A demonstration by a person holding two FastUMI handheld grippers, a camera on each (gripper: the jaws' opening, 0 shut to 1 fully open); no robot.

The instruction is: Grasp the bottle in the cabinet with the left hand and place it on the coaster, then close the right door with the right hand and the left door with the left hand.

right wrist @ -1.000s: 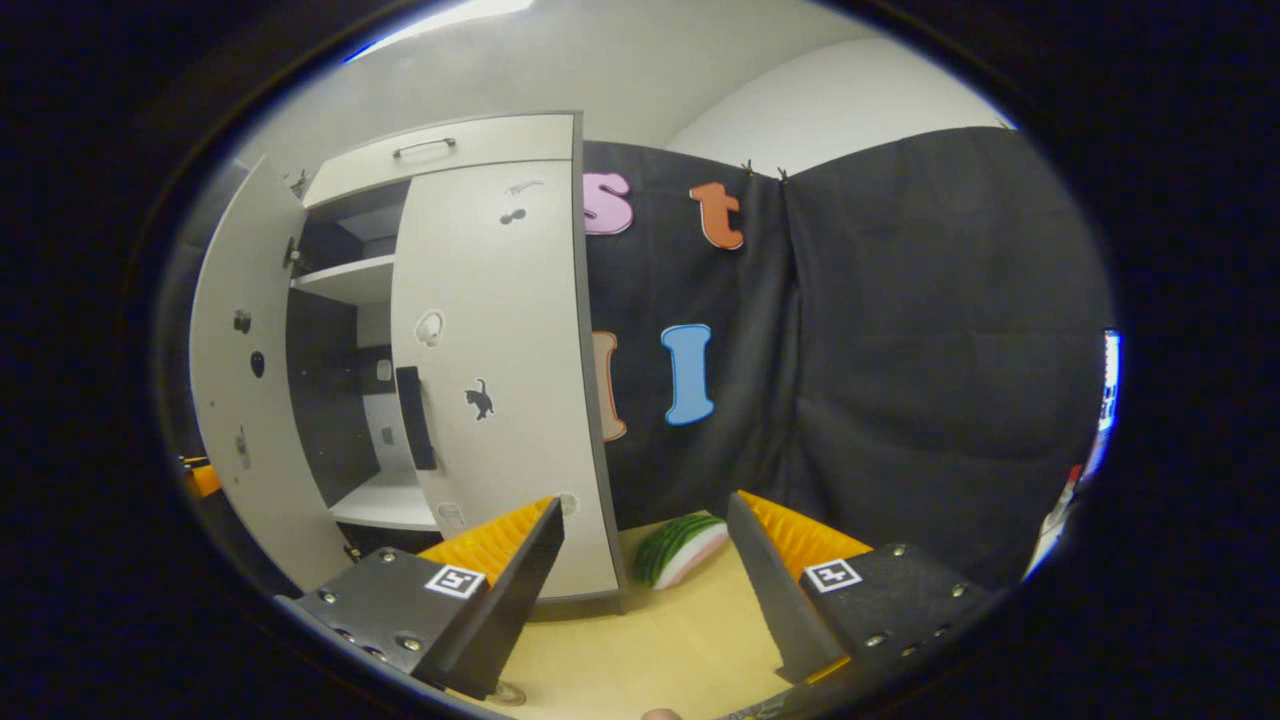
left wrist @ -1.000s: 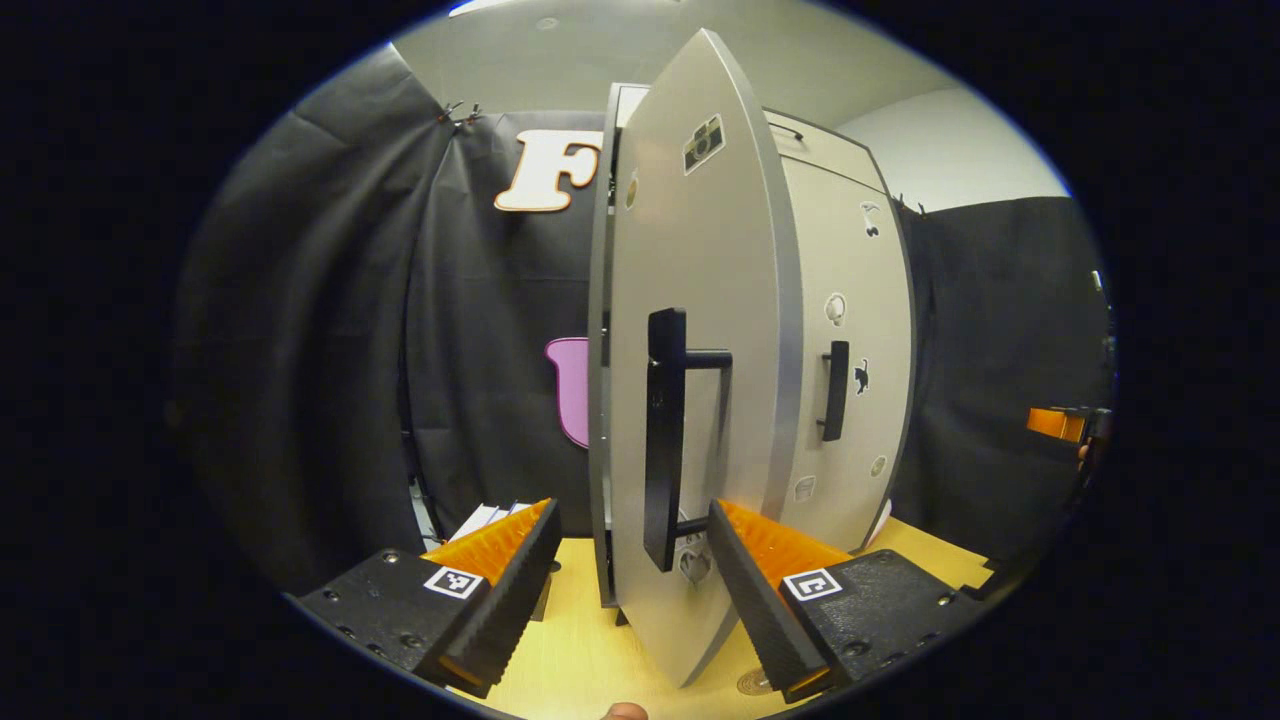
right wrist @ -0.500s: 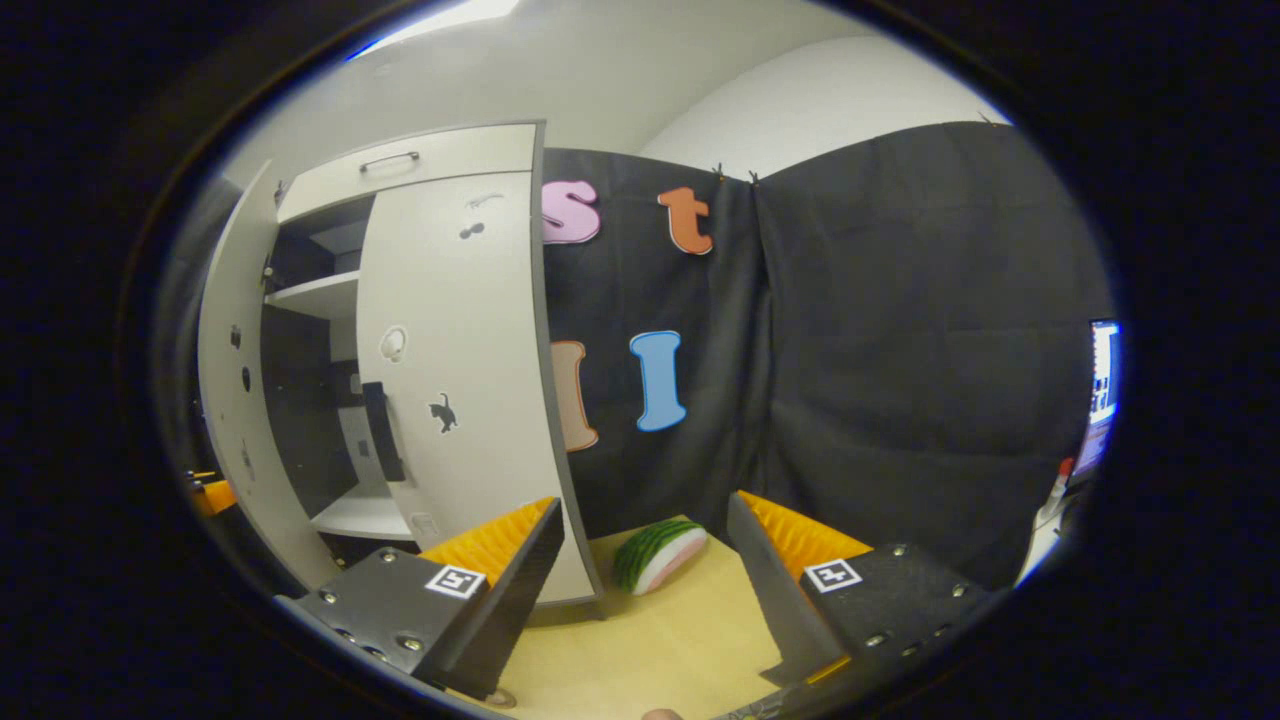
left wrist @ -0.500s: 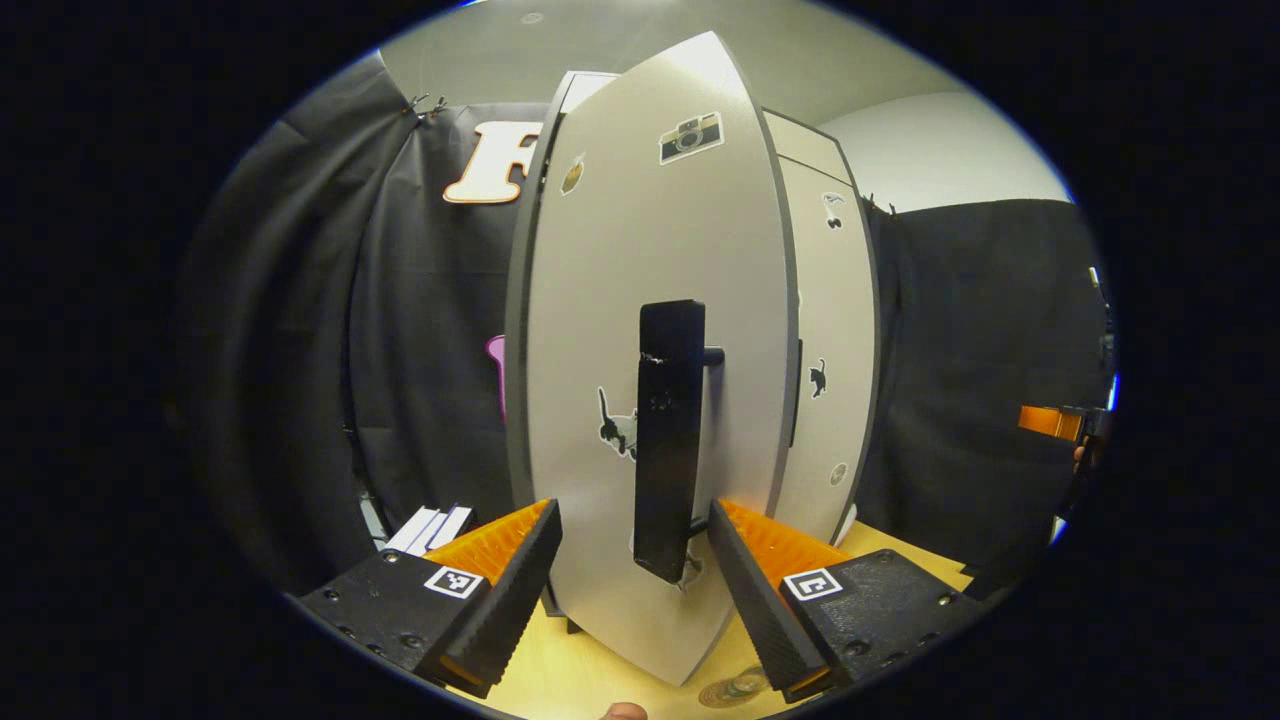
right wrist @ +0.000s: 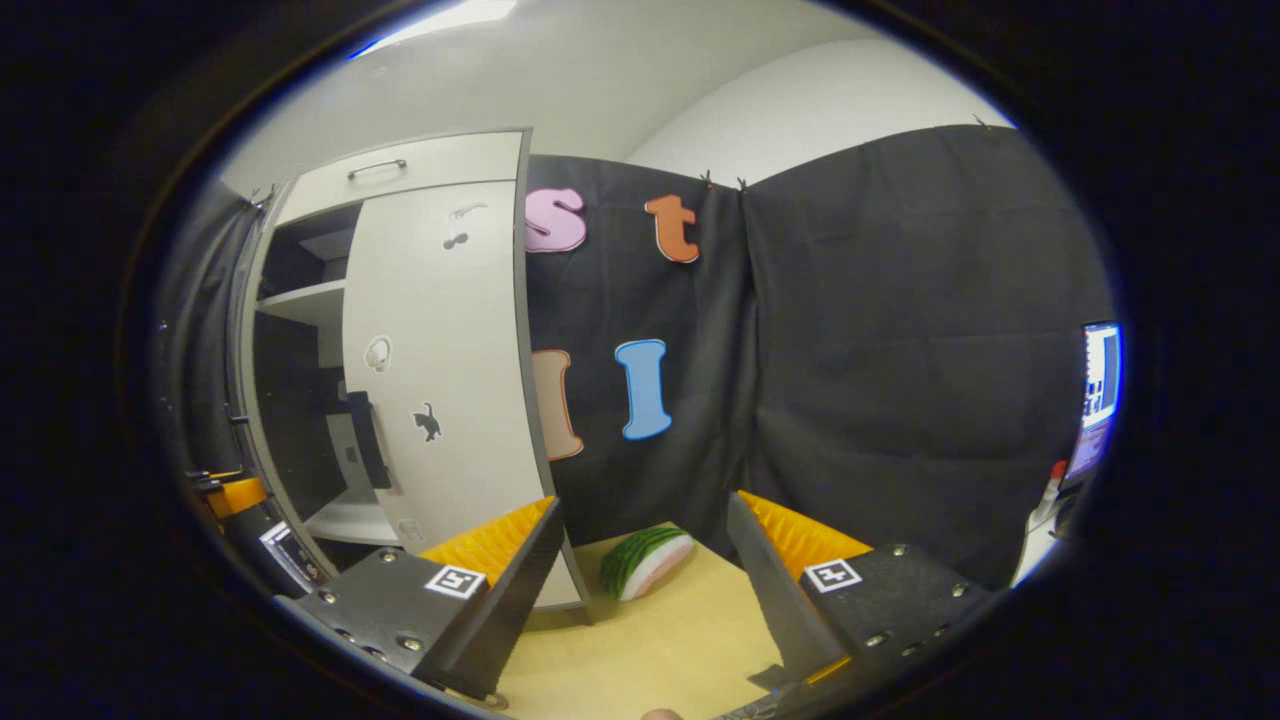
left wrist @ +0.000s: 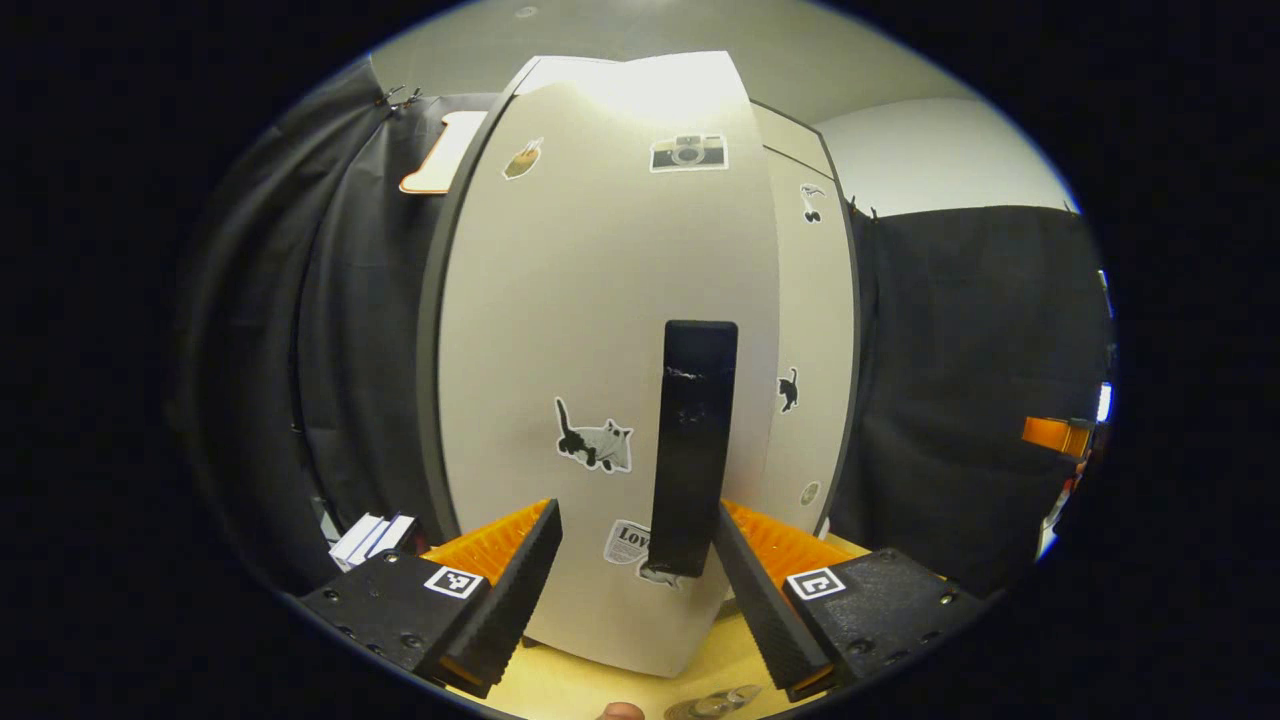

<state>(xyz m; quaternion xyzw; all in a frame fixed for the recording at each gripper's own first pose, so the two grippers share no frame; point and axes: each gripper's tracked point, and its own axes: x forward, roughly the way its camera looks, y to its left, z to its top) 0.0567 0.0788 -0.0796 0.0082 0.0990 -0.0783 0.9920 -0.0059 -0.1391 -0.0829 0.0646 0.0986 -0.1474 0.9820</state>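
In front of the left gripper [left wrist: 635, 575], the left door [left wrist: 560, 330] of the cabinet [right wrist: 420, 170] had swung round since a second earlier: then it stood nearly edge-on, and now it turned its broad pale face toward the camera, with stickers of a camera, a cat and others showing. Its black handle [left wrist: 692, 445] stood upright between the spread fingers, its lower end close against the right-hand finger [left wrist: 755, 600]; whether that finger touched it could not be told. The jaws were wide apart and held nothing. Beyond the door's right edge lay the right door [left wrist: 810, 340], shut, with a small cat sticker on it.

In the right gripper view, the left door had narrowed to a thin strip at the left, and the dark gap onto the shelves [right wrist: 300, 300] was slimmer than before. The right gripper [right wrist: 645, 590] hung over the yellow table [right wrist: 650, 650], well apart from the cabinet, its jaws likewise wide and empty. A watermelon-slice toy [right wrist: 645, 562] lay on the table beside the cabinet's corner. A glimpse of glass at the bottom edge of the left gripper view may have been the bottle [left wrist: 715, 705], but that could not be told for certain.
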